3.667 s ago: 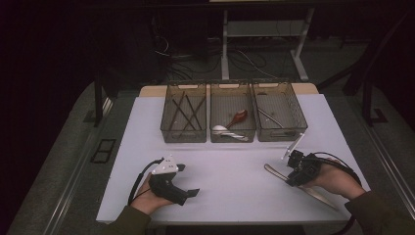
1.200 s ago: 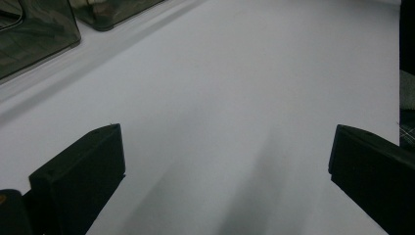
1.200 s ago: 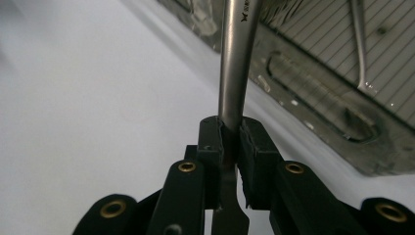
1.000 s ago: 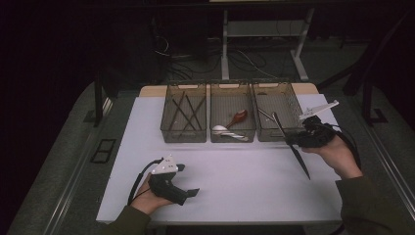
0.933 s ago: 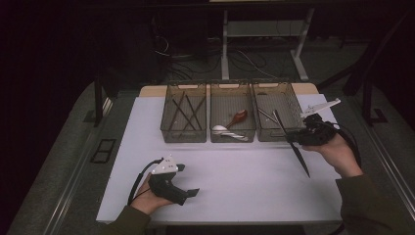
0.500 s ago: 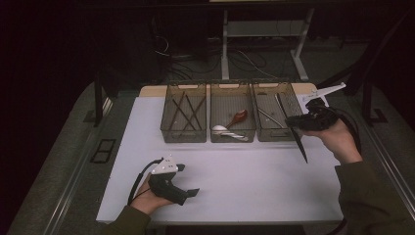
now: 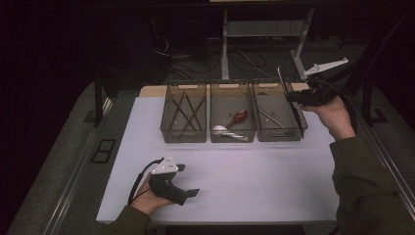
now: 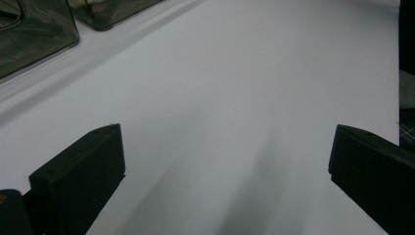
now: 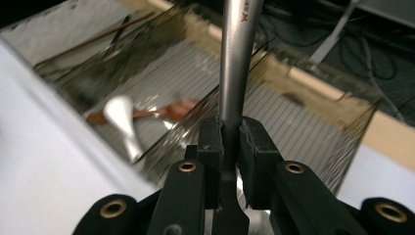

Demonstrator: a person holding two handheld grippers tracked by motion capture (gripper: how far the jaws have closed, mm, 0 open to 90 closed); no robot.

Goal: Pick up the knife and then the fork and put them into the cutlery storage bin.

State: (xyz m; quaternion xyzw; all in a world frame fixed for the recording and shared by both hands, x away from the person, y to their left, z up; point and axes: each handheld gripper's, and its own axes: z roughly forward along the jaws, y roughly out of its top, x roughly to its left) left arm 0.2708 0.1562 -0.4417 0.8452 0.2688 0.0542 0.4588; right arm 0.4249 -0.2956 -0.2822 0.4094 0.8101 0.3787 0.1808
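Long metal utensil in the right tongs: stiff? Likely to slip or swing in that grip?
Probably stiff: the metal utensil runs straight out past the right tongs with no visible sag. Likely slippery: its handle looks polished and is clamped on a narrow stretch. It may pivot in the grip, since the high view shows long parts sticking out either side.

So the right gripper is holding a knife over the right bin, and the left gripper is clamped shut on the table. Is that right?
Not quite. The left gripper is open: the left gripper view shows its jaws wide apart with bare table between them. The rest stands: the right gripper holds the knife over the right bin.
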